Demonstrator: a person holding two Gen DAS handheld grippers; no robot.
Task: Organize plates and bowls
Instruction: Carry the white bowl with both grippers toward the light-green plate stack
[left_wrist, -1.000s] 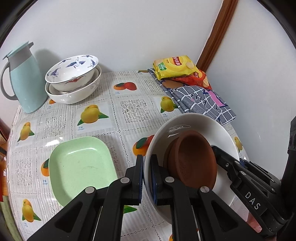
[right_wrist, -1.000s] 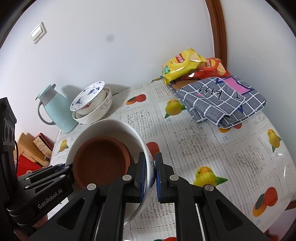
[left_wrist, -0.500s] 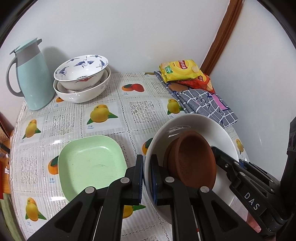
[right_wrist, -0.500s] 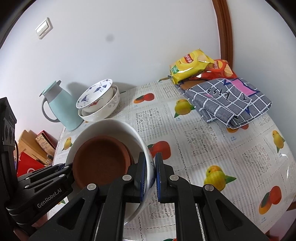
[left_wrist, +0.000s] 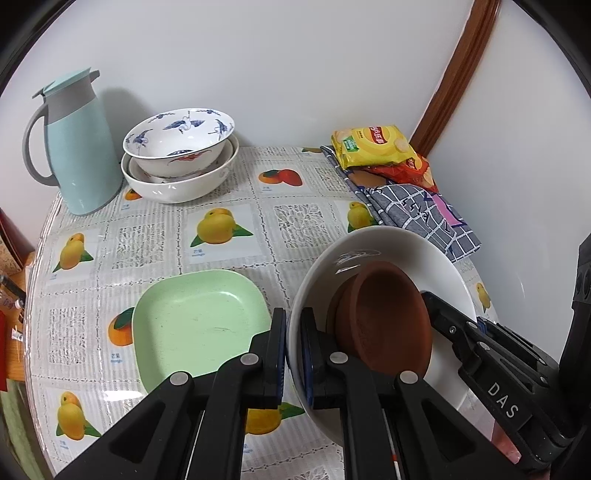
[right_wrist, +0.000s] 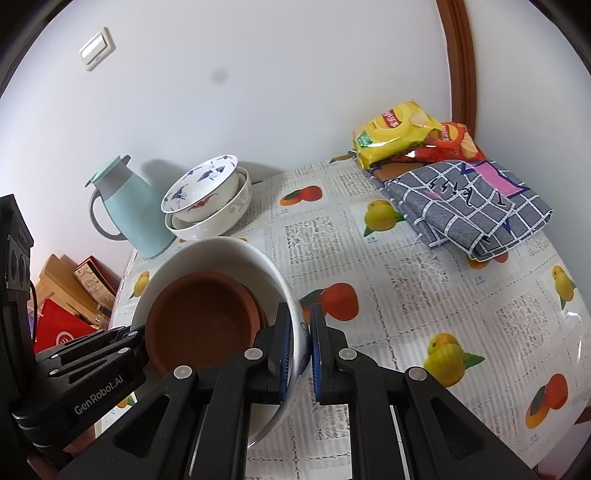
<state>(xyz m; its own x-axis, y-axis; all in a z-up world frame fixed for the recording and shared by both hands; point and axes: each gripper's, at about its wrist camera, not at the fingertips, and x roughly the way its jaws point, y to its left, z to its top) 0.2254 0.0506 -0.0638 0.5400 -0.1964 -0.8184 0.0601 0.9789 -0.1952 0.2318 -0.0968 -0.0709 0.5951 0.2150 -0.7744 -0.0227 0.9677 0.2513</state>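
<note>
Both grippers hold one large white bowl above the table, with a brown dish lying inside it. My left gripper is shut on the bowl's left rim. My right gripper is shut on the opposite rim; the bowl and the brown dish fill the left of its view. A pale green square plate lies on the table just left of the held bowl. A blue-patterned bowl sits stacked in a white bowl at the back.
A light blue jug stands at the back left by the wall. Snack bags and a folded checked cloth lie at the back right. The fruit-print tablecloth ends at a rounded edge on the left.
Both grippers and the held bowl have drawn back and risen a little; the table's objects sit lower and more central in the views. The grips have not changed.
</note>
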